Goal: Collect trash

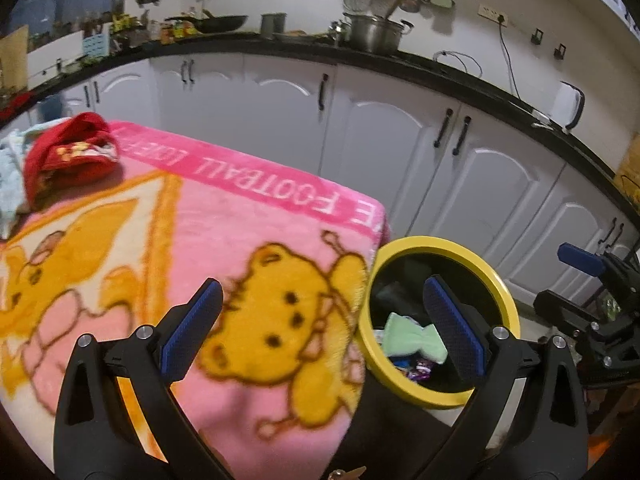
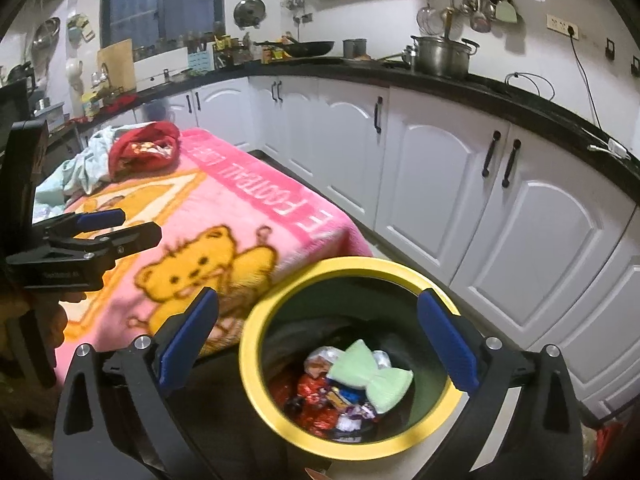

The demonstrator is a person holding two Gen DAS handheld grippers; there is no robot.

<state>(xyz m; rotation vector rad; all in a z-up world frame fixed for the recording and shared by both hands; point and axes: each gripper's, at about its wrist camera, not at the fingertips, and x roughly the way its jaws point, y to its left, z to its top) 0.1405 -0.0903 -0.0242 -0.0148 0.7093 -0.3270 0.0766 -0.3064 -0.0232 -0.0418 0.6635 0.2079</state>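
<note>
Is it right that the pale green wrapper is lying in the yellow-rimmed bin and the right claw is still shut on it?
No. The right claw is open and empty above the yellow-rimmed bin; the pale green wrapper does lie inside, as the right wrist view shows.

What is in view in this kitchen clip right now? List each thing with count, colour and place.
bin: one, yellow rim, dark inside, on the floor beside the table
green cloth: one, pale green, in the bin on top
wrappers: several, red, purple and silver, in the bin
blanket: one, pink with yellow bears, covering the table
red garment: one, at the blanket's far corner
pale cloth: one, light blue, beside the red garment
pot: one, steel, on the black counter
cabinets: white, below the counter
left gripper: open, empty
right gripper: open, empty, above the bin
</note>
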